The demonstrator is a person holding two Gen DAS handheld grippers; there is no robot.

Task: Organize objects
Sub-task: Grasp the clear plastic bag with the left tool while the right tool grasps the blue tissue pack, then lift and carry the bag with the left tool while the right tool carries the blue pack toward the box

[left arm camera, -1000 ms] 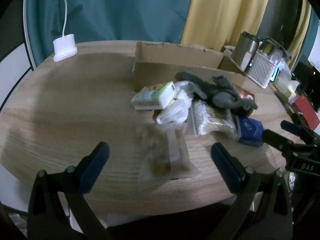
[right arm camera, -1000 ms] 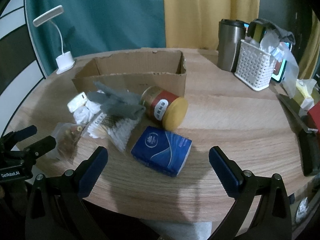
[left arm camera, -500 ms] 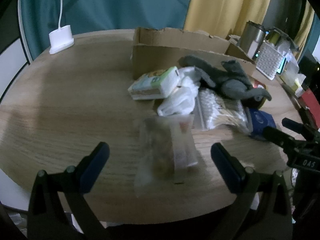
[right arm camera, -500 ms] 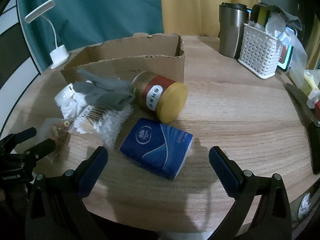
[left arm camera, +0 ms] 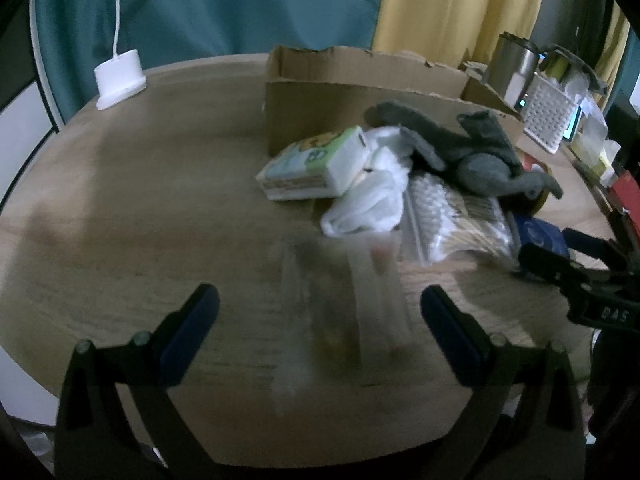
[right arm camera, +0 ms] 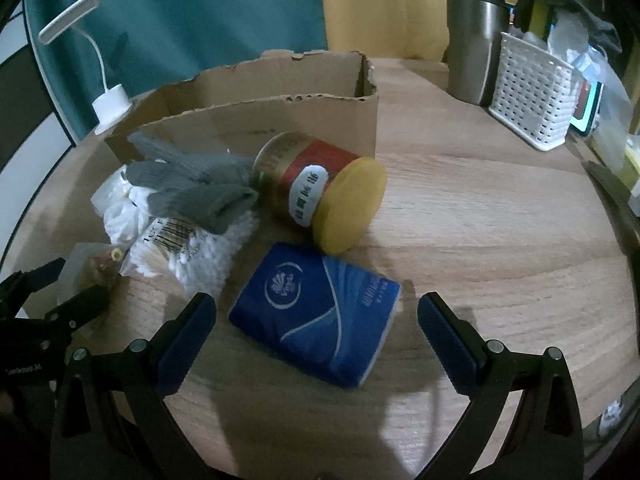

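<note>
Left gripper [left arm camera: 316,312]: fingers spread wide over the near edge of the round wooden table [left arm camera: 140,208], holding nothing; a clear snack packet [left arm camera: 340,304] lies between the blue pads, too blurred to tell whether either pad touches it.
Right gripper [right arm camera: 316,324]: jaws wide apart and empty, one on either side of the blue tissue pack [right arm camera: 316,316], which lies flat near the table's near edge.
Cardboard box [right arm camera: 256,100]: open-topped with torn rims, standing toward the table's far edge, the pile of loose items heaped against its near wall.
Red tin [right arm camera: 312,188]: on its side just beyond the tissue pack, yellow lid pointing toward the near edge.
Grey gloves [right arm camera: 192,184]: draped across the pile, touching the tin's base and lying over a bag of cotton swabs [right arm camera: 188,248].
White and green packet [left arm camera: 316,164]: at the pile's left, leaning by the box's near corner, with a crumpled white plastic bag [left arm camera: 368,200] beside it.
Desk lamp [left arm camera: 120,76]: white base at the table's far left edge.
Steel tumbler [right arm camera: 472,48]: upright at the far right edge, just beside a white perforated basket [right arm camera: 532,100] stuffed with odds and ends.
</note>
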